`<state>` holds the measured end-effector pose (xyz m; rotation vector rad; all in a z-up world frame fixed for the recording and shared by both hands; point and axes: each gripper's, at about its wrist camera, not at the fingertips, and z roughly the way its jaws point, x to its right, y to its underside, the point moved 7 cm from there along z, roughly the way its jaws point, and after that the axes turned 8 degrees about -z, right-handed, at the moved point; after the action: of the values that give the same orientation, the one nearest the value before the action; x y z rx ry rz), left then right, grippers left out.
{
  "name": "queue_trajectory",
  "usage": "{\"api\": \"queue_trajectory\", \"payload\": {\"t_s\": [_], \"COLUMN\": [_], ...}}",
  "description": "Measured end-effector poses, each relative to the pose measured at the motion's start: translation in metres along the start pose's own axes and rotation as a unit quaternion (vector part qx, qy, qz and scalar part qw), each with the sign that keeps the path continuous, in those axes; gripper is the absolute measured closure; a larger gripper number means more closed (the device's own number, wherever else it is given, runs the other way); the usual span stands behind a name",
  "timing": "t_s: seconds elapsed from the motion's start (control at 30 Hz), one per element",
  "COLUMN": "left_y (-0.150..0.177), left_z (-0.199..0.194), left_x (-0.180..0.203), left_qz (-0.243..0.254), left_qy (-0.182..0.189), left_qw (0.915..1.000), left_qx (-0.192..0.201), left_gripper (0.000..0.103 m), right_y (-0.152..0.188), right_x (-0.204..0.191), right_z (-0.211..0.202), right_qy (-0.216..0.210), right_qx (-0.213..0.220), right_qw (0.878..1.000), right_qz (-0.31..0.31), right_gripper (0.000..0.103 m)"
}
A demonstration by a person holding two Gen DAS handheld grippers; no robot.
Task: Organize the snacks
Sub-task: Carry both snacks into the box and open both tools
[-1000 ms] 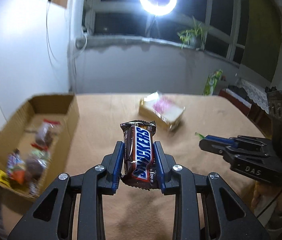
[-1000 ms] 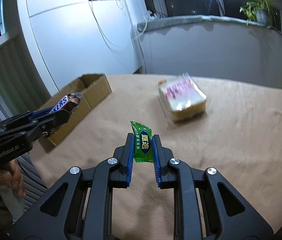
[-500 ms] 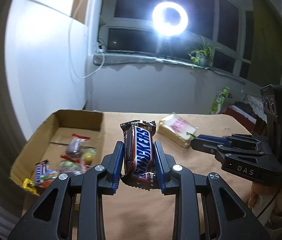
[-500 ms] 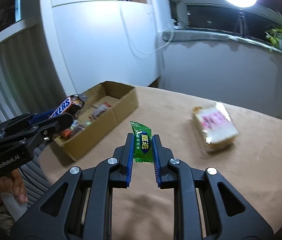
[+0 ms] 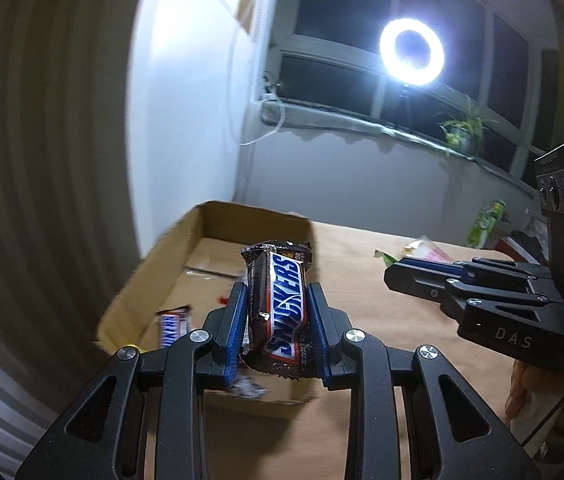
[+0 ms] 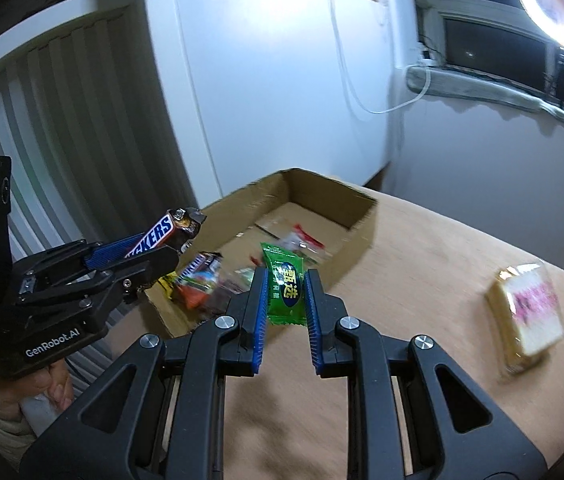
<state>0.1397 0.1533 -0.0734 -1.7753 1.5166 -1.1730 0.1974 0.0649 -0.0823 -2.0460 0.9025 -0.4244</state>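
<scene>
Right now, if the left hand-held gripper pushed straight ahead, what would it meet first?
Probably the cardboard box: the left hand-held gripper, shut on the Snickers bar, points into its open top, though depth is unclear.

Cardboard box [image 5: 206, 240]: near wall and part of contents hidden behind Snickers bar [image 5: 280, 306]. Snacks in box [image 6: 202, 284]: blurred, wrappers unreadable. Bread pack [image 6: 525, 312]: motion-blurred.

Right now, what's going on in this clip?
A person is sorting snacks with two handheld grippers. The left gripper is shut on a brown Snickers bar, the right gripper on a small green candy packet. Both are by the open cardboard box, which already holds several wrapped sweets. A clear-wrapped sandwich lies on the tan table.
</scene>
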Motion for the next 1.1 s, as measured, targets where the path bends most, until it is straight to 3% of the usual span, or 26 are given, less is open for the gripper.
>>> {"api": "queue_trajectory", "payload": {"t_s": [0.23,0.63,0.9,0.97,1.0,1.03,1.1], "left_y": [-0.004,-0.011,-0.008,-0.008,-0.006,-0.004,-0.001], "left_z": [0.004,0.013,0.015,0.017,0.02,0.024,0.023], "left_x": [-0.031,-0.044,-0.055,-0.06,-0.062,-0.064,-0.069], "left_qz": [-0.024,-0.03,-0.073,-0.083,-0.082,-0.075,-0.065], "left_qy": [-0.015,-0.018,0.021,0.027,0.026,0.017,-0.009], "left_qw": [0.9996,0.9994,0.9971,0.9961,0.9962,0.9968,0.9975], "left_qx": [0.003,0.003,-0.004,-0.007,-0.012,-0.023,-0.028], "left_gripper": [0.075,0.075,0.075,0.075,0.074,0.073,0.055], "right_y": [-0.008,-0.017,-0.025,-0.021,-0.018,-0.017,-0.012], "right_x": [-0.027,-0.015,-0.021,-0.021,-0.019,-0.017,-0.01], "right_z": [0.032,0.05,0.064,0.077,0.079,0.076,0.067], "right_qy": [-0.03,-0.032,-0.049,-0.058,-0.056,-0.056,-0.059], "right_qx": [-0.006,-0.001,0.004,-0.015,-0.02,-0.013,0.0], "right_qw": [0.999,0.999,0.999,0.998,0.998,0.998,0.998], "right_qz": [-0.01,-0.008,-0.007,-0.009,-0.008,-0.003,0.007], "right_gripper": [0.085,0.085,0.084,0.073,0.052,0.041,0.038]}}
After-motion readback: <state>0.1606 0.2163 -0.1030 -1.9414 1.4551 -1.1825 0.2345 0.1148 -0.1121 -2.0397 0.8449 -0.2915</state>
